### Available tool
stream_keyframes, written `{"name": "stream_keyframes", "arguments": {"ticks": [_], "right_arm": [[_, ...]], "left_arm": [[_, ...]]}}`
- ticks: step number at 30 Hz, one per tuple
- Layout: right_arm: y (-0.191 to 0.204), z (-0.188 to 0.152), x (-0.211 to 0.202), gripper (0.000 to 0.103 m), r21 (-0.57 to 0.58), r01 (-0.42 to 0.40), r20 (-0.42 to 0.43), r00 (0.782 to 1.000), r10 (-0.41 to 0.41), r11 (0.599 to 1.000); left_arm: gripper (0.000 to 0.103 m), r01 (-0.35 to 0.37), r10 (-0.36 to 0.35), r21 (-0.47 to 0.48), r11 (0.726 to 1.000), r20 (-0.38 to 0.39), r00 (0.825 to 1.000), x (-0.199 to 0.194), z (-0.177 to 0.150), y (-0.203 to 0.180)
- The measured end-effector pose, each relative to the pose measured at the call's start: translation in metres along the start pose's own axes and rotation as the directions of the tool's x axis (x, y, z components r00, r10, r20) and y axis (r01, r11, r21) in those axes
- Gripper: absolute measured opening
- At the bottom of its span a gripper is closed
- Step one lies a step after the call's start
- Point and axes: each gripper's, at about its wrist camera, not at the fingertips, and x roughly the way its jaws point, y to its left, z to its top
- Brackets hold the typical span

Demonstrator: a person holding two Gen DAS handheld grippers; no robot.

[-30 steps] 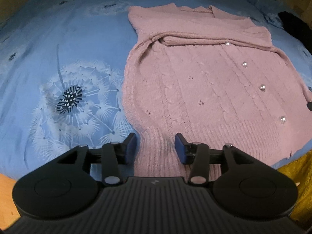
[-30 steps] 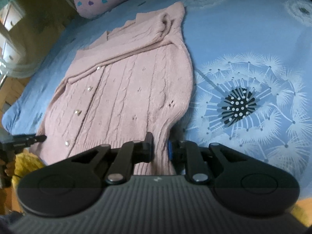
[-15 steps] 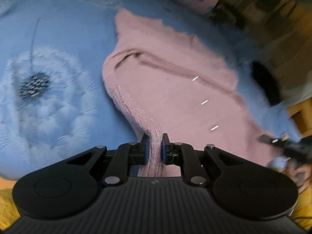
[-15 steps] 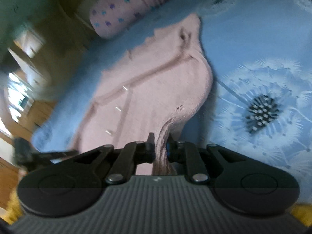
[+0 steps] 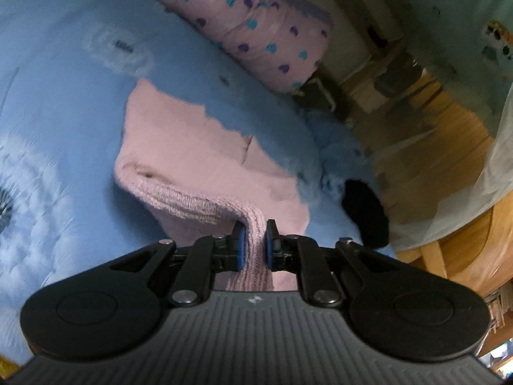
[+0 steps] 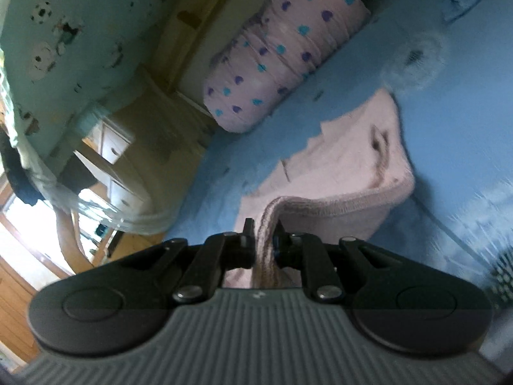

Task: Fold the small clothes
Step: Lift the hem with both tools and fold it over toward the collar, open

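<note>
Both grippers have lifted the ribbed bottom hem off the bed since one second ago, when the left jaws were spread over the flat knit, and they now carry it toward the collar. Nearest to the camera, the left gripper (image 5: 254, 240) has its jaws pressed together on the hem of the pink cardigan (image 5: 179, 147), and the right gripper (image 6: 265, 243) pinches the same hem at another place, I judge so that the edge stays straight while it travels. Two grips on one garment seem intended to keep the fold even. Beyond the grippers, the rest of the cardigan lies on the blue bedsheet (image 5: 80, 96), its upper half flat and the raised half arching over it. Beyond the cardigan lies one pink pillow (image 5: 256, 25) with hearts. I count two grippers, one cardigan, one pillow; the buttons are hidden now.
</note>
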Motion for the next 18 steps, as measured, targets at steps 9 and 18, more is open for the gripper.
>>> {"name": "stream_keyframes", "arguments": {"ticks": [9,18], "right_arm": [[0.0,0.039,0.025,0.013,0.02,-0.062,0.106,0.993,0.059,0.998],[-0.025,0.094,0.067,0.013,0.058,-0.027,0.202,0.979,0.014,0.998]], "left_arm": [[0.014,-0.006,0.005,0.01,1.0,0.107,0.994,0.012,0.056,-0.015],[0.014,-0.094,0.091,0.007,0.996,0.167,0.982,0.068,0.132,0.004]]}}
